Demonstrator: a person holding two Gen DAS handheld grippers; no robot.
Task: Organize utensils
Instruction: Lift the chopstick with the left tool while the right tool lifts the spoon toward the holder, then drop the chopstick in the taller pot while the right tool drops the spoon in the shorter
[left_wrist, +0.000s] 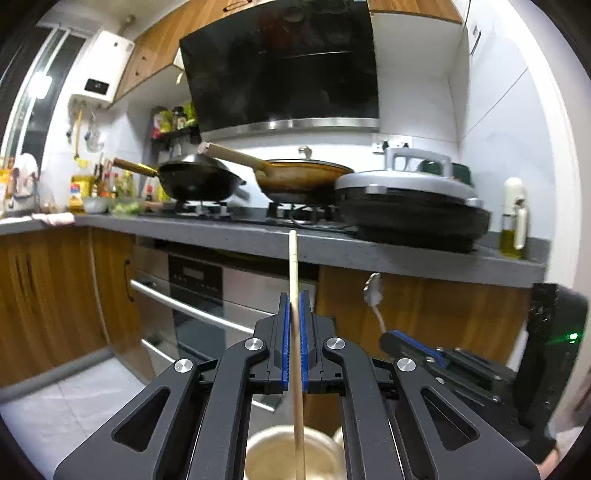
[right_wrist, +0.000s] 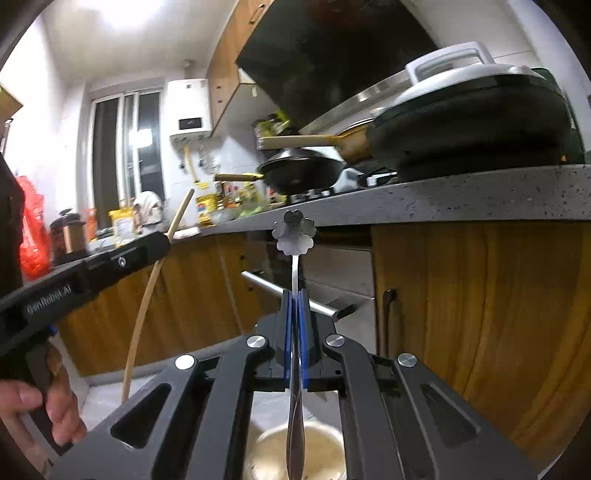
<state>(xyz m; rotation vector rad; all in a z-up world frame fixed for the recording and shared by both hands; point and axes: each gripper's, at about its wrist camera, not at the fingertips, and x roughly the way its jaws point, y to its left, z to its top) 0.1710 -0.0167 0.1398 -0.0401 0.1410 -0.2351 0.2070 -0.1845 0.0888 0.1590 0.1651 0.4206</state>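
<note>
Your left gripper (left_wrist: 294, 314): matt black plastic, ribbed blue pads | chopstick (left_wrist: 294, 280): pale smooth wood | your right gripper (right_wrist: 295, 314): same finish | spoon (right_wrist: 294, 236): polished metal, flower-stamped end | worktop (left_wrist: 369, 247): grey speckled stone, matt | cabinet fronts (right_wrist: 480, 314): grained wood, satin | griddle lid (left_wrist: 402, 181): brushed metal

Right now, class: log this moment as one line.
left gripper: shut on chopstick | right gripper: shut on spoon | cup below
</note>
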